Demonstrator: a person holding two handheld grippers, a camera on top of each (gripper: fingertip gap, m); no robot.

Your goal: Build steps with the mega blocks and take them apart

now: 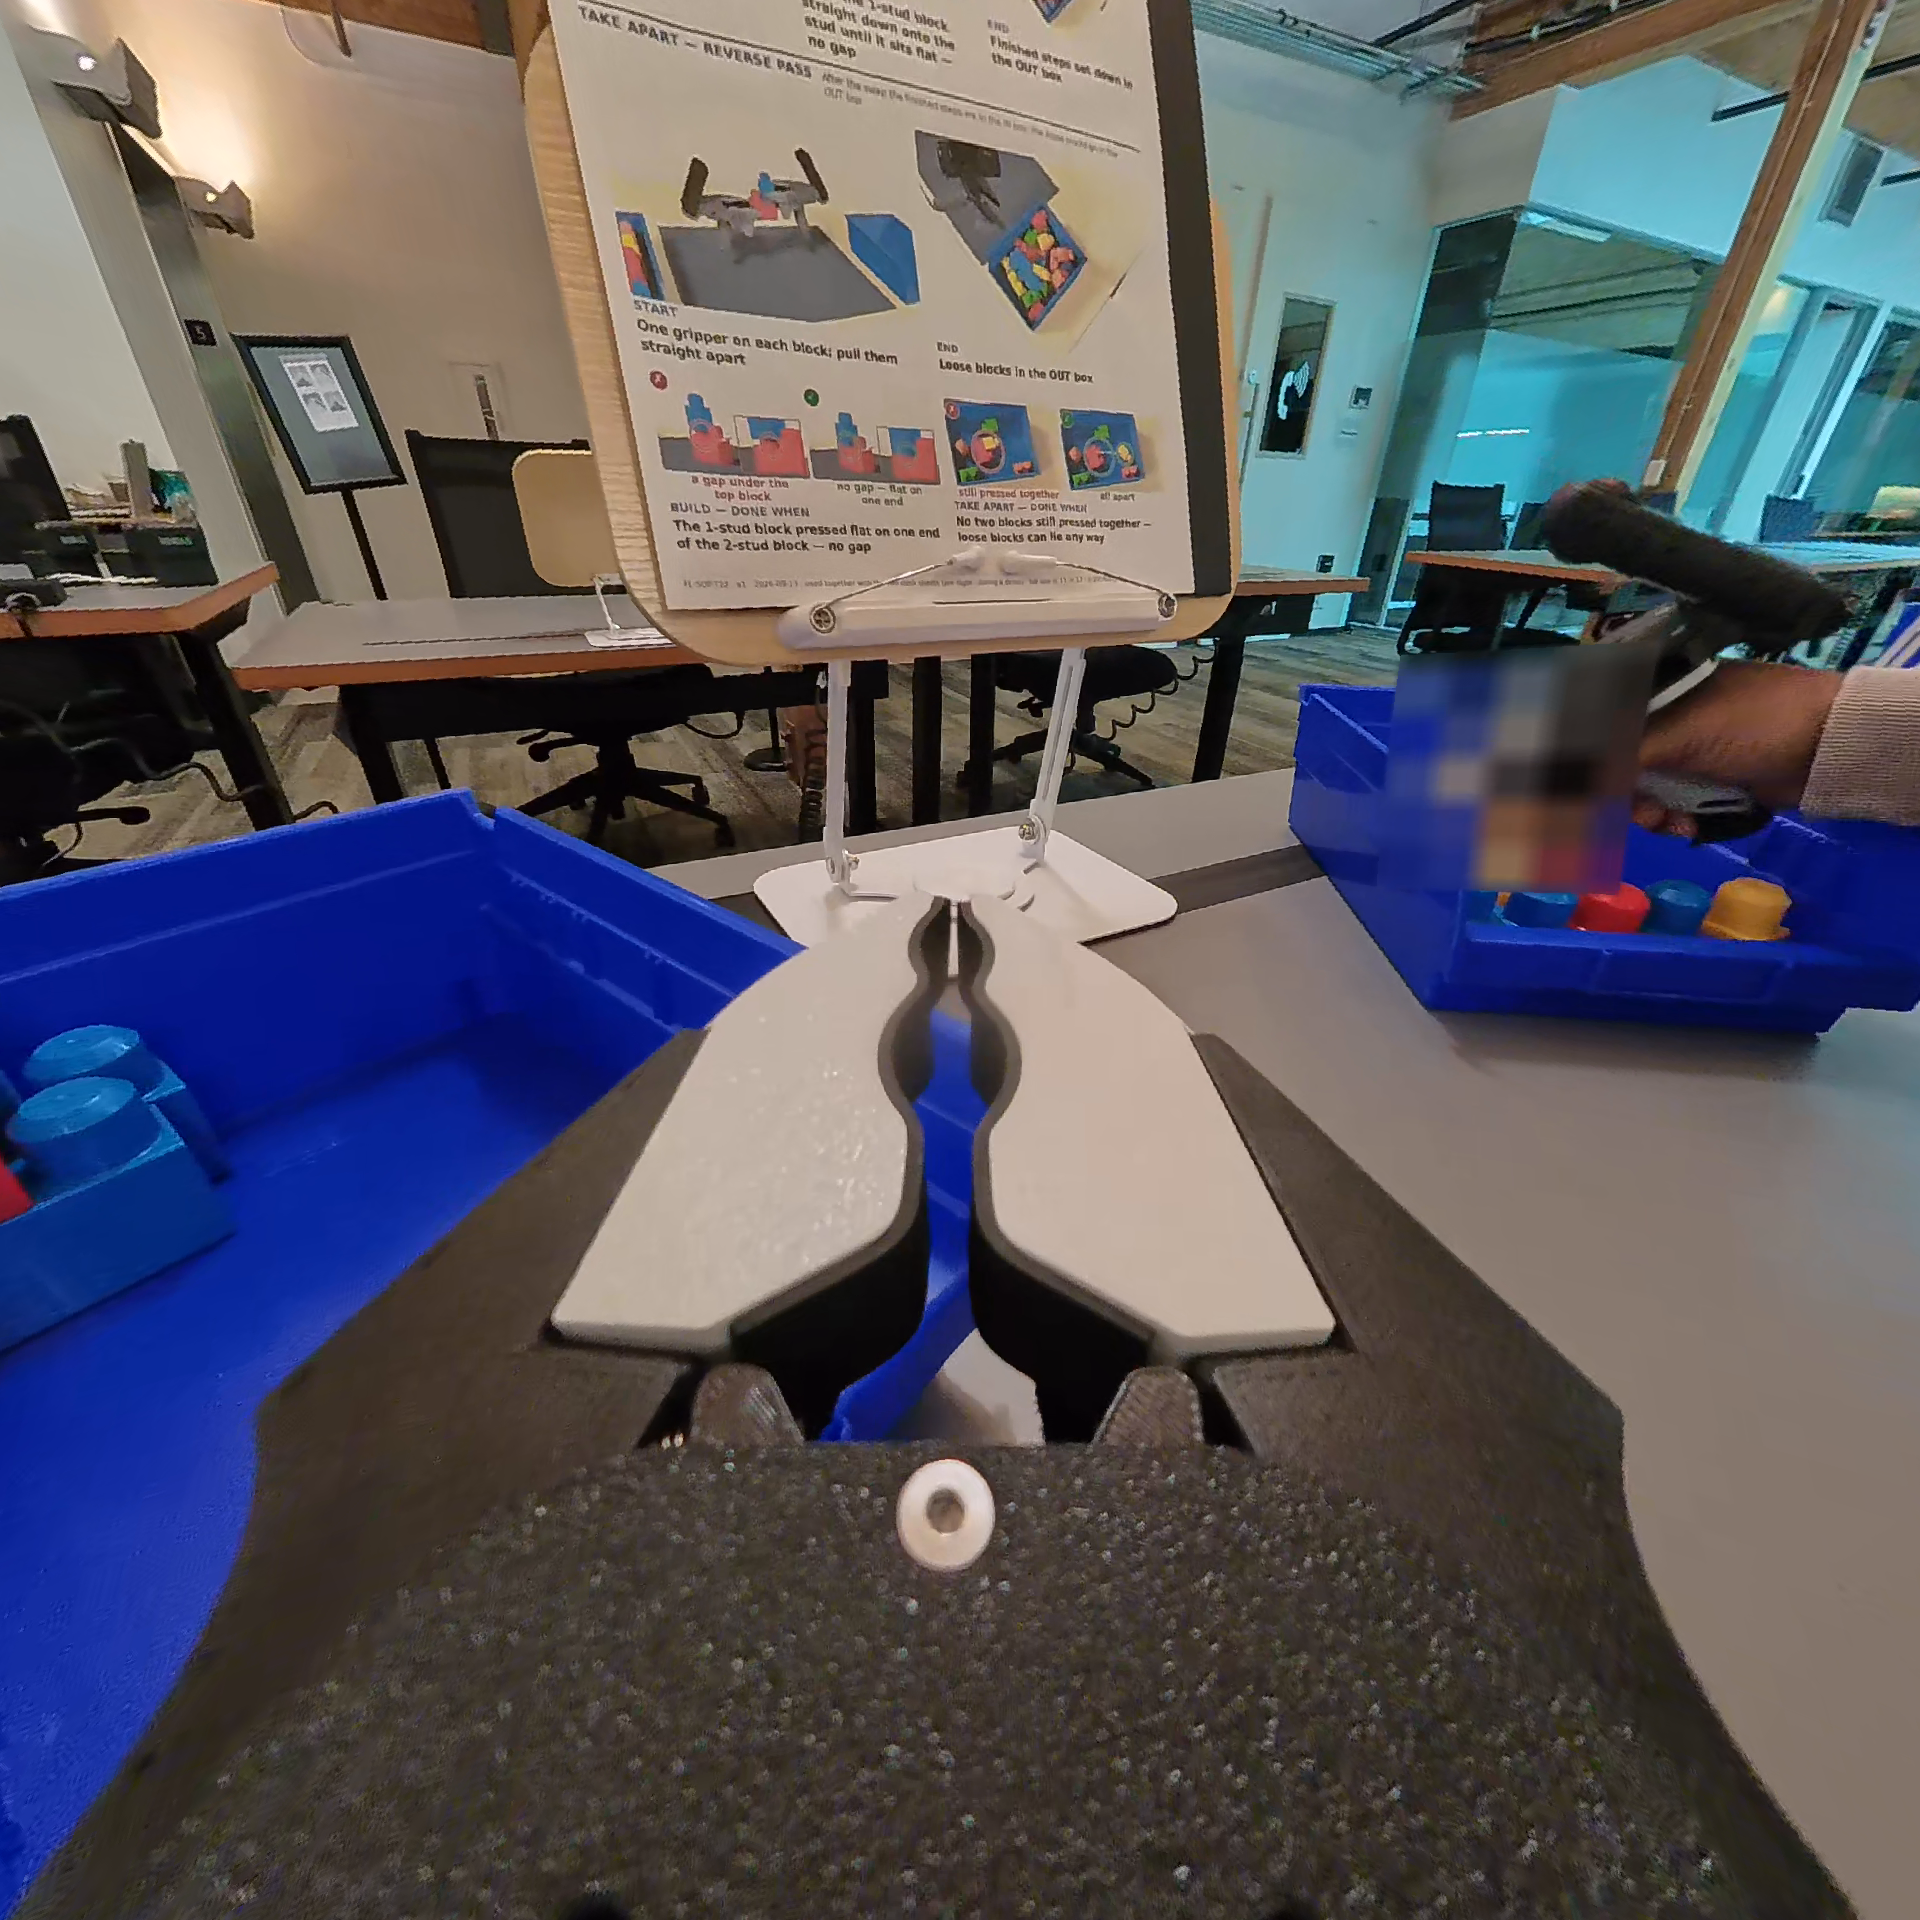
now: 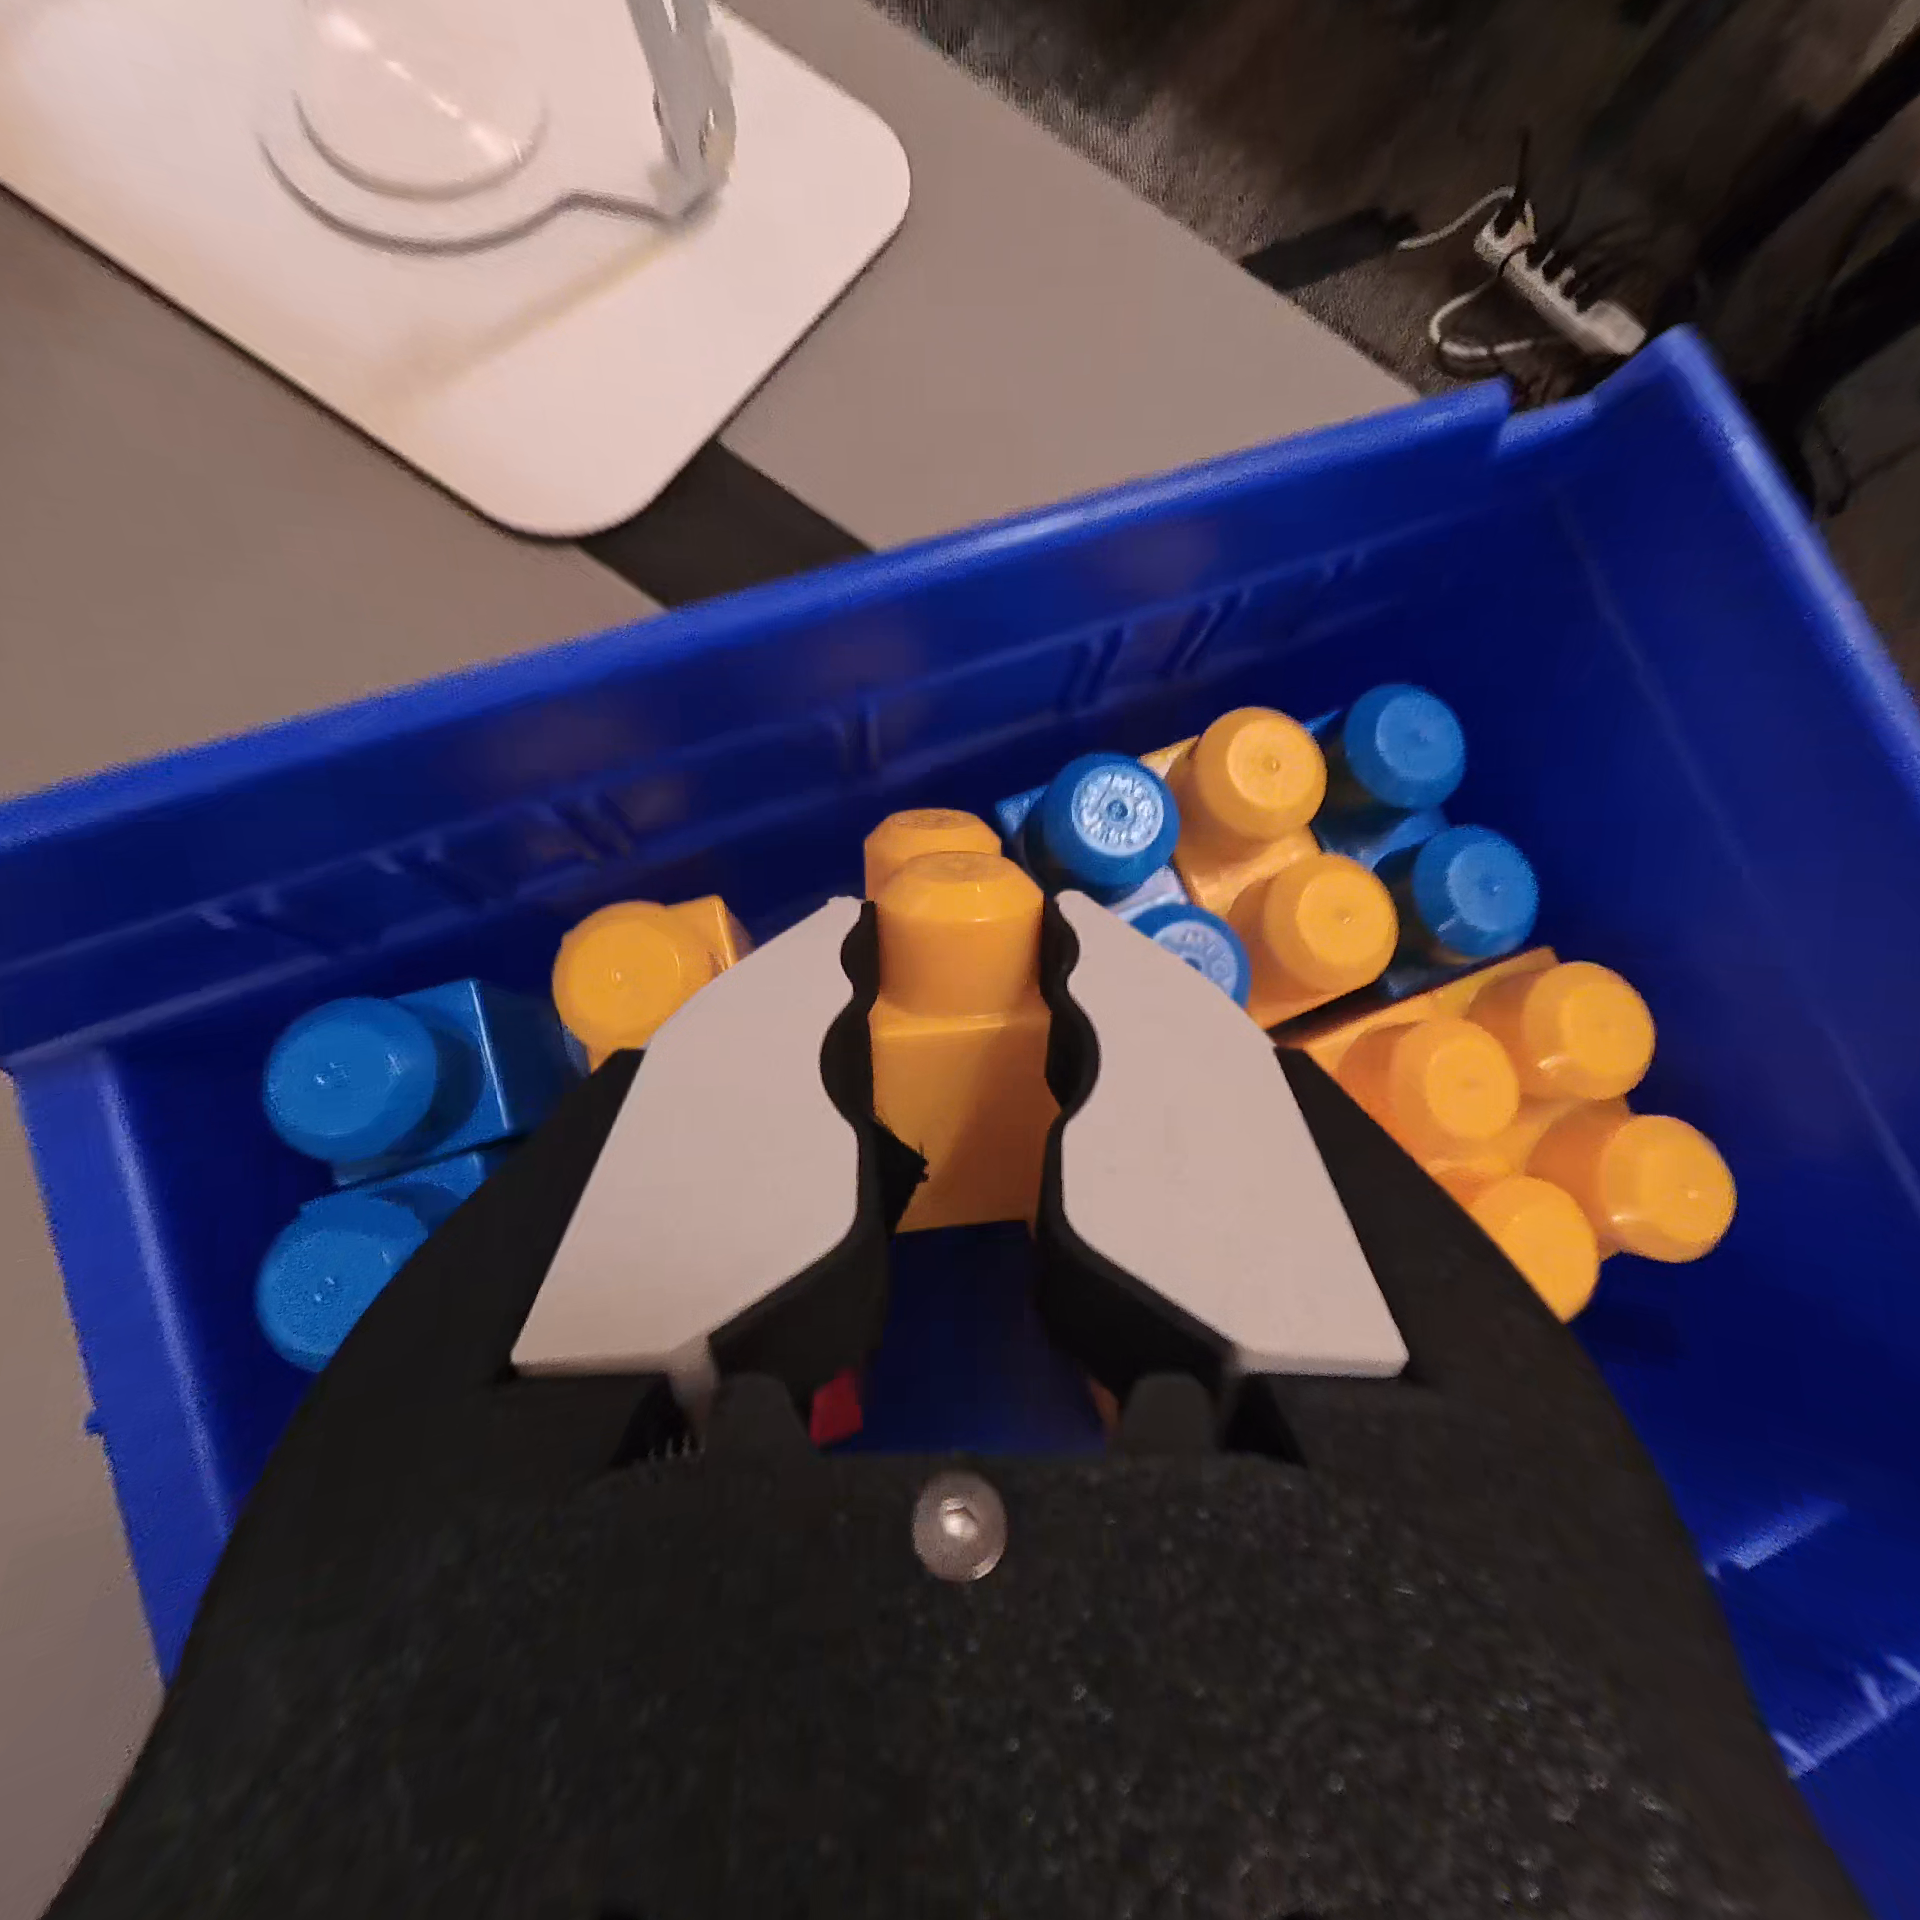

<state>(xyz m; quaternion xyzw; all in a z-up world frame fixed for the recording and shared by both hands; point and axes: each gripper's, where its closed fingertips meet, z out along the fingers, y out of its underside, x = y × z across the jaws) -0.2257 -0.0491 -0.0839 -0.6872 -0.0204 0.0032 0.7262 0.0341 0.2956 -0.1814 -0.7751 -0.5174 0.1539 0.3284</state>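
Observation:
My right gripper [image 2: 956, 914] is shut on a yellow block [image 2: 961, 1039] with its stud pointing away, held over the right blue bin [image 2: 727, 665]. That bin holds several loose yellow blocks [image 2: 1507, 1101] and blue blocks [image 2: 364, 1081]. My left gripper [image 1: 954, 920] is shut and empty, over the right edge of the left blue bin [image 1: 312, 883]. A blue two-stud block [image 1: 94, 1143] lies at that bin's left with a bit of red beside it. In the left wrist view the right gripper, held by a hand [image 1: 1745, 727], hovers over the right bin [image 1: 1621, 977].
A white stand [image 1: 966, 883] with an instruction board [image 1: 883, 312] stands at the table's far edge between the bins; its base also shows in the right wrist view [image 2: 520, 260]. The grey table [image 1: 1558, 1195] lies between the bins. Desks and chairs stand beyond. The tips of one gripper are about 45 cm away from the tips of the other.

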